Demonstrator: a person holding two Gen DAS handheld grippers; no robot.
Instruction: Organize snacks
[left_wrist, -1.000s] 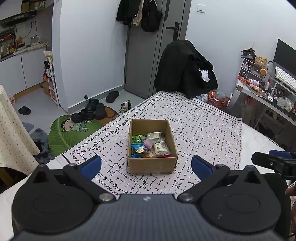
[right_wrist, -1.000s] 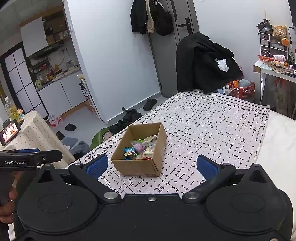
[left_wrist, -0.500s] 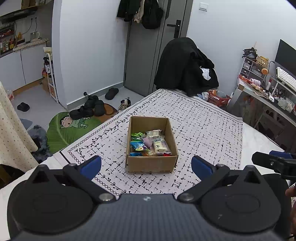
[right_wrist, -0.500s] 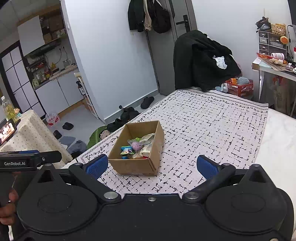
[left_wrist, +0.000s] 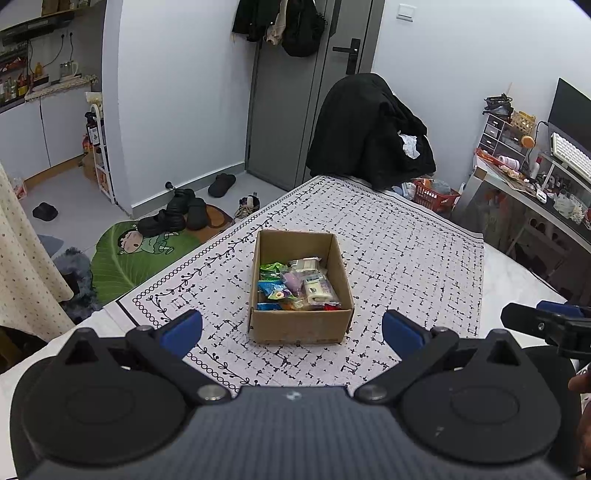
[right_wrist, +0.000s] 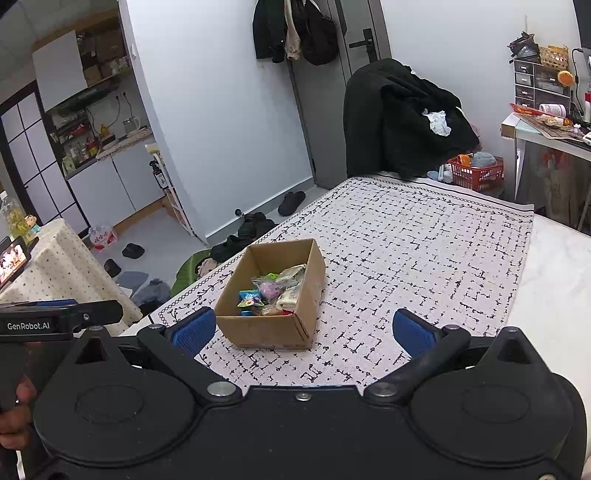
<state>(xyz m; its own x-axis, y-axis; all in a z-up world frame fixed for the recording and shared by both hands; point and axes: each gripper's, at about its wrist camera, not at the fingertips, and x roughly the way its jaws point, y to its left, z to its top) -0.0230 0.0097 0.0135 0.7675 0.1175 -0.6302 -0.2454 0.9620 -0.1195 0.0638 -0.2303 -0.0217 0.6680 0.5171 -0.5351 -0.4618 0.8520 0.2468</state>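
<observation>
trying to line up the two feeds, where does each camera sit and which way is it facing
Left wrist: sits on the left gripper, looking forward and down at the cardboard box of snacks; its own open blue fingers show, and the right gripper's tip at the right edge.
Right wrist: sits on the right gripper, facing the same box from further right; its open fingers show, with the left gripper and a hand at the left edge.
Shared: box, patterned tablecloth, grey door, black coat.

box (left_wrist: 299, 326): brown | cloth (left_wrist: 406, 258): white, black dashes | fingers (left_wrist: 183, 329): blue pads | mat (left_wrist: 122, 254): green
</observation>
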